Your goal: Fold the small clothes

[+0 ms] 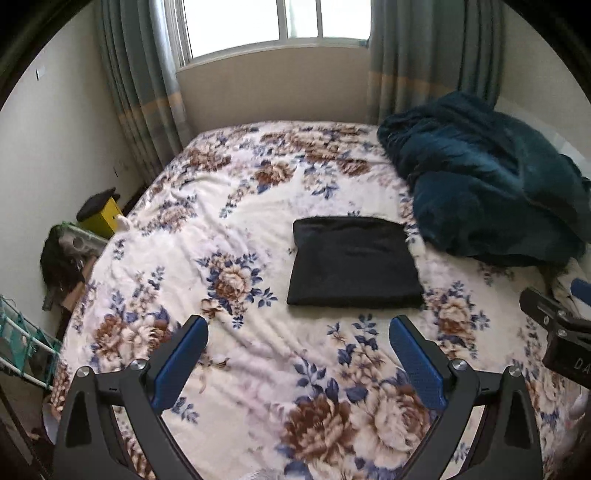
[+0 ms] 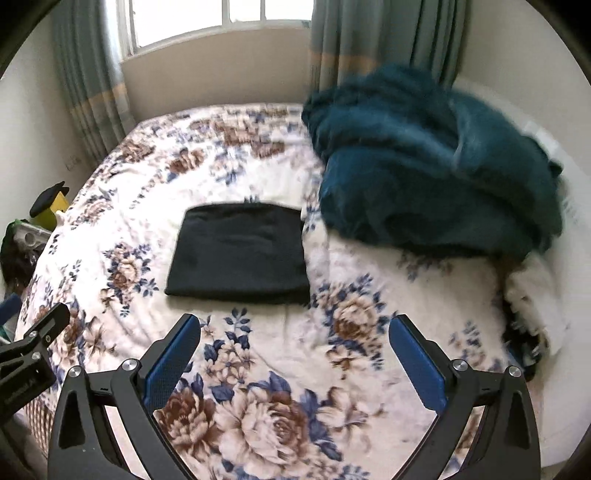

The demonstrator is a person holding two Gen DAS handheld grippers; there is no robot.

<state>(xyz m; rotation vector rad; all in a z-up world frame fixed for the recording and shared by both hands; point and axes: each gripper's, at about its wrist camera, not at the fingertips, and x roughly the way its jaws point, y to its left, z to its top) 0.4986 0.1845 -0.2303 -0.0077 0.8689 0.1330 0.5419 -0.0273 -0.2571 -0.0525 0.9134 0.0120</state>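
Observation:
A black garment (image 1: 352,262) lies folded into a flat rectangle on the floral bedspread (image 1: 229,192), near the middle of the bed. In the right wrist view the same black garment (image 2: 240,254) sits ahead and to the left. My left gripper (image 1: 299,325) hovers open above the bedspread, just short of the garment's near edge, holding nothing. My right gripper (image 2: 295,323) is also open and empty, a little nearer than the garment and to its right. Part of the right gripper's body (image 1: 554,325) shows at the right edge of the left wrist view.
A rumpled dark teal blanket (image 1: 487,177) is heaped at the bed's right side, close to the garment. A window (image 1: 273,22) with grey-green curtains is behind the bed. A yellow box (image 1: 101,218) and clutter sit on the floor at the left.

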